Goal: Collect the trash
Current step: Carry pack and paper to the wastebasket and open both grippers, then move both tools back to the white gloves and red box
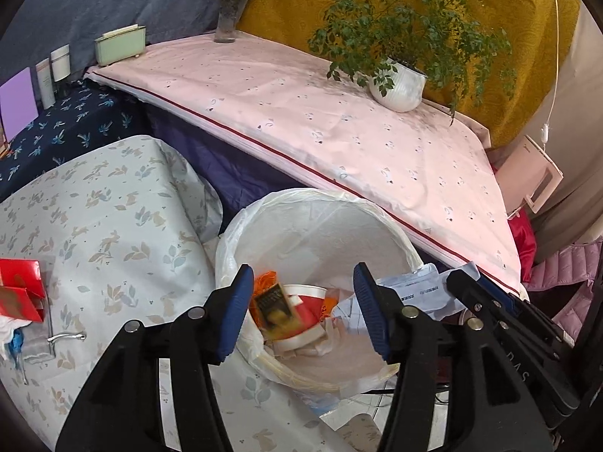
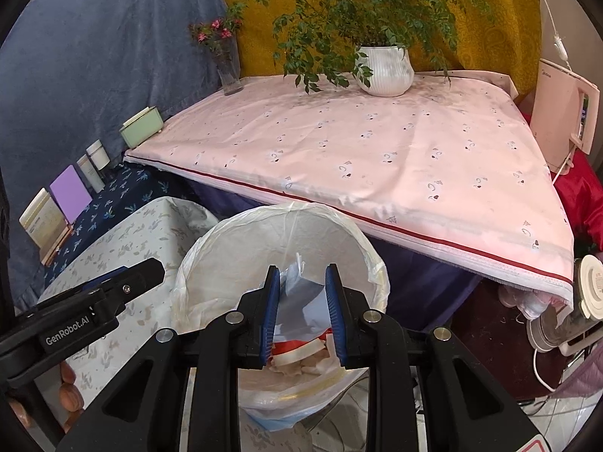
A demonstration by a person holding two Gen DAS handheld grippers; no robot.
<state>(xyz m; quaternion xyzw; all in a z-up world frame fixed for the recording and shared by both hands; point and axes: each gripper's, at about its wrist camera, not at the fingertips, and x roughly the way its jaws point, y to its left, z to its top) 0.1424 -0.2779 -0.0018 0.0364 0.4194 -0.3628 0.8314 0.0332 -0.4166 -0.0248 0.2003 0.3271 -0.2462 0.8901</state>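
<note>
A white bin lined with a plastic bag (image 1: 301, 207) (image 2: 211, 241) stands between the tables. My left gripper (image 1: 301, 312) hangs open over it; below its fingers a small dark wrapper (image 1: 275, 307) looks blurred above a red and white paper cup (image 1: 305, 305) in the bin. My right gripper (image 2: 303, 310) is over the bin too, shut on crumpled white paper (image 2: 297, 293), which also shows in the left wrist view (image 1: 407, 293).
A leaf-print table (image 1: 113, 226) at left carries red packets (image 1: 19, 293) and small clutter. A pink-clothed table (image 2: 377, 150) behind holds a potted plant (image 2: 384, 67), a flower vase (image 2: 228, 71) and a green box (image 2: 141, 130). Appliances stand at right.
</note>
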